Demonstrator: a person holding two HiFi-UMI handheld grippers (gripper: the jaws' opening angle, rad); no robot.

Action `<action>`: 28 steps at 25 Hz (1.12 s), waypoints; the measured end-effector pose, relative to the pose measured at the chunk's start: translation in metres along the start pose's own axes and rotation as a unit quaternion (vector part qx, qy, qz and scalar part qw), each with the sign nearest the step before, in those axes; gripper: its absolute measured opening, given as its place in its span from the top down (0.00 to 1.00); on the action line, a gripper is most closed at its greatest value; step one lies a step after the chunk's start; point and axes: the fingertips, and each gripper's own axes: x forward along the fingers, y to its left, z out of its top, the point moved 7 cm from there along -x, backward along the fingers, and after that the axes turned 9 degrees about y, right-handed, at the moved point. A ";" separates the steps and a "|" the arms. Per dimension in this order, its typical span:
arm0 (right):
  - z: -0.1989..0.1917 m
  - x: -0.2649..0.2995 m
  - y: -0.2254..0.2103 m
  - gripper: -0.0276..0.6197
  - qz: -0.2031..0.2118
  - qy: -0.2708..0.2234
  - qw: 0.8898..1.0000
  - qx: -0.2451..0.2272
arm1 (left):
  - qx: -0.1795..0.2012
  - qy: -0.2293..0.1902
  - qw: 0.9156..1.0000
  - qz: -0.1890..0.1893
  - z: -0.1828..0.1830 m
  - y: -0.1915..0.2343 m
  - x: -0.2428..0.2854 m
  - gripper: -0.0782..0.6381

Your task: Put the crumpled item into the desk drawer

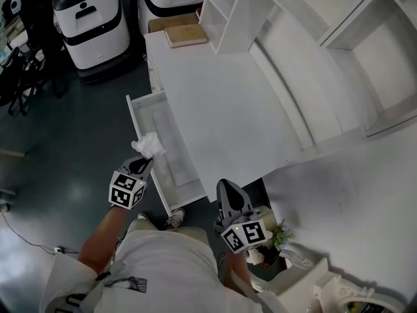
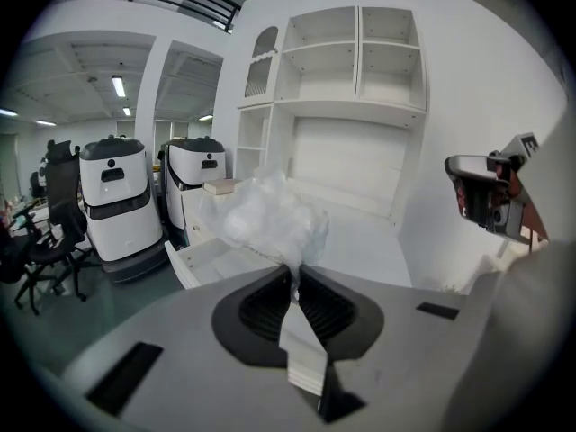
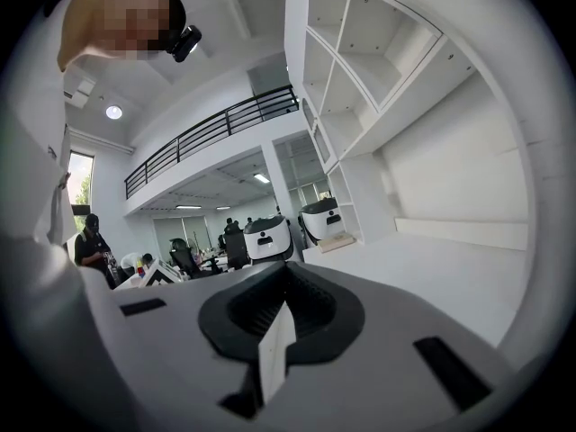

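At 11 o'clock beyond the open drawer (image 1: 135,119), two white-and-black machines (image 1: 91,25); at 12 o'clock on the bench (image 1: 221,103), a flat brown box (image 1: 186,34) beside white shelving (image 1: 225,8); clamped in the left gripper (image 1: 144,160), jaws pinched on its tail, the crumpled item (image 1: 150,145), over the drawer's left rim; right gripper (image 1: 227,188) at 6 o'clock, empty, jaws together; small plant (image 1: 281,235) just beside it, partly hidden; drawer's inside too washed out to read.

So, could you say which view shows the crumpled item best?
The left gripper view: the crumpled item sits centred, pinched in the left gripper's jaws. The head view shows it small, by the open drawer; the right gripper view misses it.
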 end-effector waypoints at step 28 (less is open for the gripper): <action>-0.012 -0.007 -0.029 0.94 -0.007 0.010 0.999 0.029 | -0.017 0.196 0.980 -0.039 -0.020 -0.013 0.122 0.84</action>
